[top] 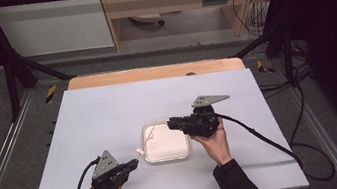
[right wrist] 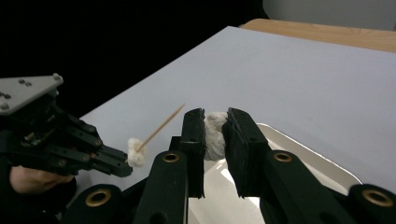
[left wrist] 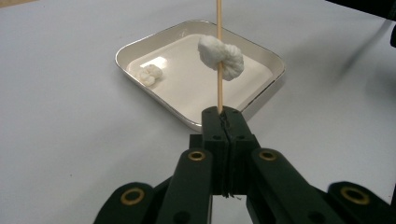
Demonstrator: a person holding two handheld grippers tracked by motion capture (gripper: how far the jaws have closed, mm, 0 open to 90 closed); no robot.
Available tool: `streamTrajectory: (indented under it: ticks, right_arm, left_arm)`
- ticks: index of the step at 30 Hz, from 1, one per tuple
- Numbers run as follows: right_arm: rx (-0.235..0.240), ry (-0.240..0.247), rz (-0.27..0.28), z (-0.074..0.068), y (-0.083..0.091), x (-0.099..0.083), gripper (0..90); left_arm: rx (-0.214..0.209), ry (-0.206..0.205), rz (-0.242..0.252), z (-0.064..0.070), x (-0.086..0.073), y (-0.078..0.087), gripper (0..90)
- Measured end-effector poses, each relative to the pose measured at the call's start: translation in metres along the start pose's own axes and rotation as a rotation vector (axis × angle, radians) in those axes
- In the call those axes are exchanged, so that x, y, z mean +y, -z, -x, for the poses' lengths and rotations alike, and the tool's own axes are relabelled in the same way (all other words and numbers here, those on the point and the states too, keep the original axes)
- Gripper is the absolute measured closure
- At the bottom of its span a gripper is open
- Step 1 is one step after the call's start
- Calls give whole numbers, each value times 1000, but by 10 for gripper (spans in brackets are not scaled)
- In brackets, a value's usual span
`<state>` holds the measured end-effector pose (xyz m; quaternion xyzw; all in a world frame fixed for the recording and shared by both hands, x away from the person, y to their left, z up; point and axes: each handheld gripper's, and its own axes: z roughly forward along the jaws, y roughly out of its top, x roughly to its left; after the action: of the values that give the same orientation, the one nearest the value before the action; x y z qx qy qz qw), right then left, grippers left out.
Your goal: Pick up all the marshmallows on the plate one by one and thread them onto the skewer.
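My left gripper (top: 134, 164) (left wrist: 224, 114) is shut on the lower end of a thin wooden skewer (left wrist: 219, 93) (top: 146, 140). A white fluffy lump (left wrist: 222, 57) (top: 139, 152) is threaded on the skewer, which slants up over a white square tray (top: 169, 147) (left wrist: 122, 55). Another small white lump (left wrist: 151, 73) lies in the tray. My right gripper (top: 170, 123) (right wrist: 214, 123) hovers over the tray's far right corner, shut on a white lump (right wrist: 214, 133). In the right gripper view the left gripper (right wrist: 119, 165) holds the skewer (right wrist: 161, 126) with its lump (right wrist: 136, 151) at lower left.
A pale grey mat (top: 108, 113) covers the table, with a wooden edge (top: 153, 72) at the back. Black frame bars and cables (top: 304, 104) run along the table's sides.
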<state>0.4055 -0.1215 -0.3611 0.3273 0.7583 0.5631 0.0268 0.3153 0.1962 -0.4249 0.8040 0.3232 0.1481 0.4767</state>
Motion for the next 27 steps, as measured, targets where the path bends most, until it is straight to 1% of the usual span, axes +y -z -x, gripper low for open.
streamTrajectory:
  ticks: [4, 10, 13, 18, 27]
  right_arm:
    - [30, -29, 26, 2, 1, 4, 772]
    - [63, -59, 40, 4, -4, 8, 773]
    - [76, -59, 33, 3, -9, 11, 774]
    - [116, -77, 29, 2, -14, 12, 774]
    - [127, -82, 4, 2, -20, 10, 774]
  left_arm:
    - [-6, -8, -1, 2, 0, -1, 888]
    - [-14, -19, 0, 5, 1, -2, 888]
    - [-16, -24, 1, 6, 1, -2, 888]
    - [-17, -26, 4, 6, 1, -1, 888]
    - [-18, -24, 7, 6, 1, -1, 888]
